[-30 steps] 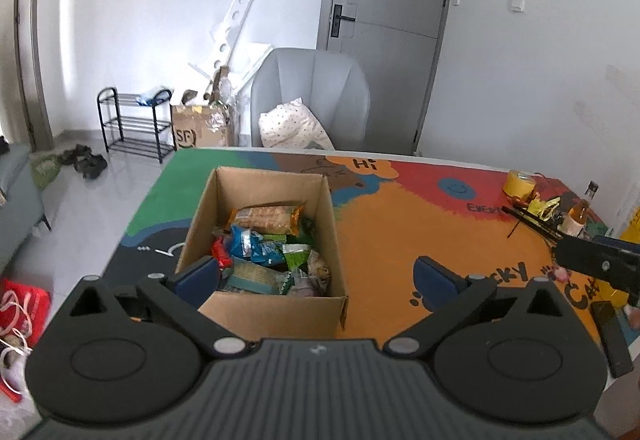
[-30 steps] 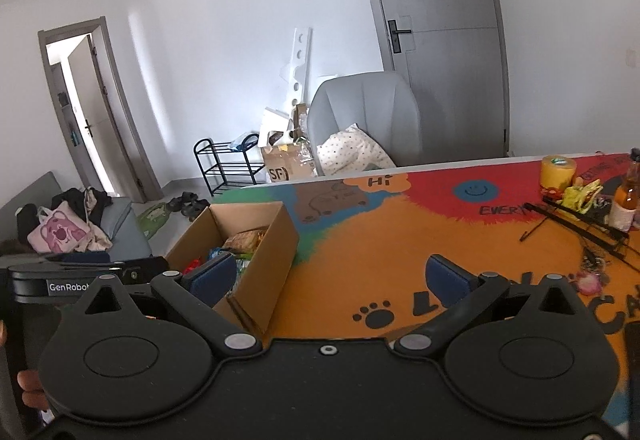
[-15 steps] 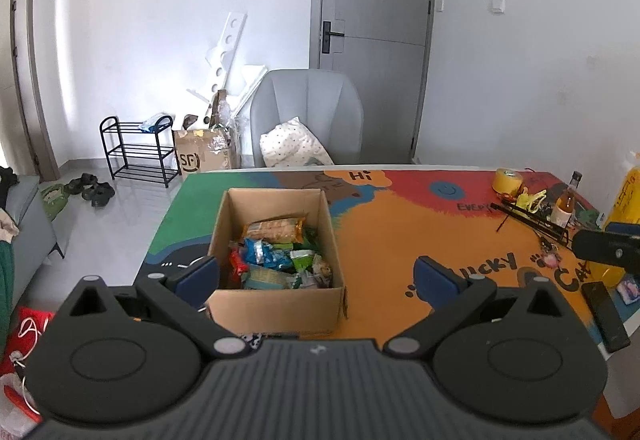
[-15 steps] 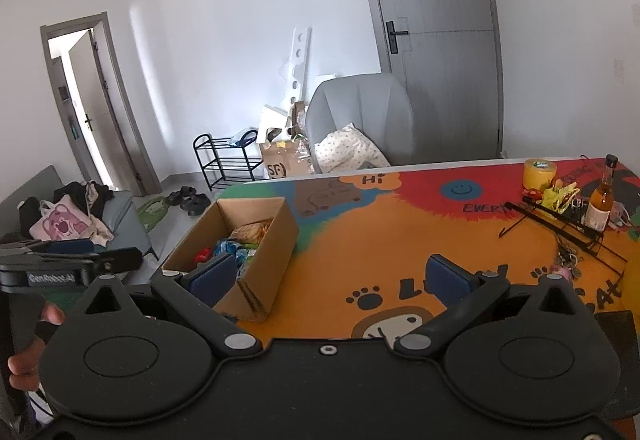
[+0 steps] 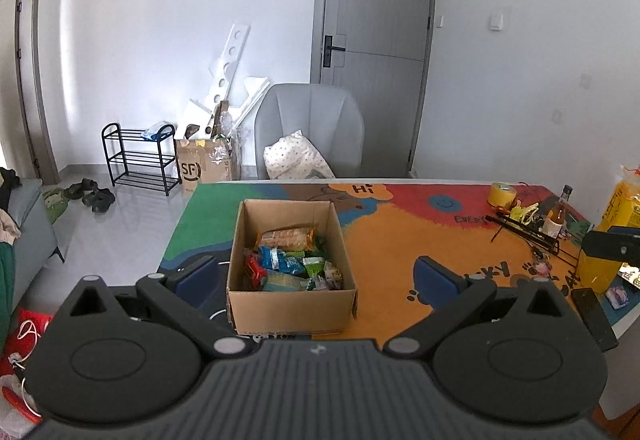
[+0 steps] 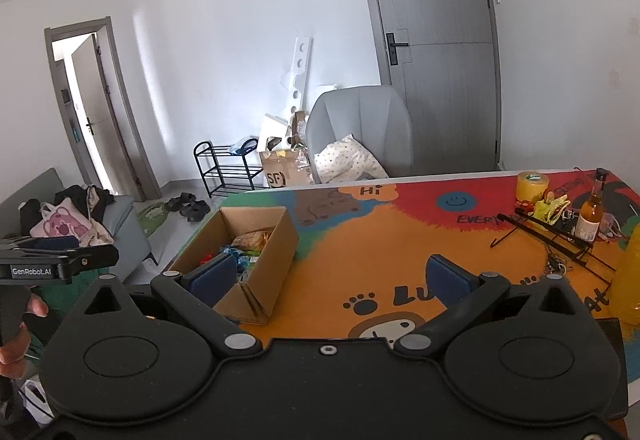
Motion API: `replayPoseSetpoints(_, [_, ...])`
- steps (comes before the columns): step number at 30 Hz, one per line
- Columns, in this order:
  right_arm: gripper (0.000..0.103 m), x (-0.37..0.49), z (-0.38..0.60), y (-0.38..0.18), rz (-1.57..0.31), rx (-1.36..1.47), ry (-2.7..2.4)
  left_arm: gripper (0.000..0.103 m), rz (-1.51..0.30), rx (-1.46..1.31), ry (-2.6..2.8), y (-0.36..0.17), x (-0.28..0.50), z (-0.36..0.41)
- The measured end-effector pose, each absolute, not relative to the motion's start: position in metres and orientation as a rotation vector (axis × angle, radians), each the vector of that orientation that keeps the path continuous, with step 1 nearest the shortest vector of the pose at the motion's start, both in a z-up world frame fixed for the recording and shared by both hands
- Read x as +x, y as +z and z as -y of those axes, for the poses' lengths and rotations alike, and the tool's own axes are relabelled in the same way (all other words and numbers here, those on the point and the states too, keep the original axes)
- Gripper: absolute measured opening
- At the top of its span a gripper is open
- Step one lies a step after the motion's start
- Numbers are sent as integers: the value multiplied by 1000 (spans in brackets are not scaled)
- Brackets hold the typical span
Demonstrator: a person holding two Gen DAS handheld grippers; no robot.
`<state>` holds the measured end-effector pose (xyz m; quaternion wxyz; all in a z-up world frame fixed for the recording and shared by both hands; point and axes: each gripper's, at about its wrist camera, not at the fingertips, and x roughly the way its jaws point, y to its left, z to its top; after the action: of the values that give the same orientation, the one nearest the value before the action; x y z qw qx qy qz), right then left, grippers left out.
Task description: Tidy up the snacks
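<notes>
Behind my table there's a grey upholstered chair (image 5: 310,128) with a white dotted pillow (image 5: 296,160) on it, right beside a tall grey door (image 5: 374,40). A black metal shoe rack (image 5: 140,154) stands by the wall, dark sandals (image 5: 90,194) nearby on the floor.

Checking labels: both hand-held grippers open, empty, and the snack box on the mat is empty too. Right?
Not quite. The box is not empty: the left wrist view shows snack packets piled inside. The rest holds: the left hand-held gripper and the right hand-held gripper are open and hold nothing, and the box sits on the mat.
</notes>
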<state>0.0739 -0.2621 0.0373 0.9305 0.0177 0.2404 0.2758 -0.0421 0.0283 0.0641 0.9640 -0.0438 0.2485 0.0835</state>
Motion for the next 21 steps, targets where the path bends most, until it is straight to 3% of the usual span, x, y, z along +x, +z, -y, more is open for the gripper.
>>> replayPoseSetpoints(21, [103,76,263,37,-495,24,570,103,-529,-96,131,62,-41,-29])
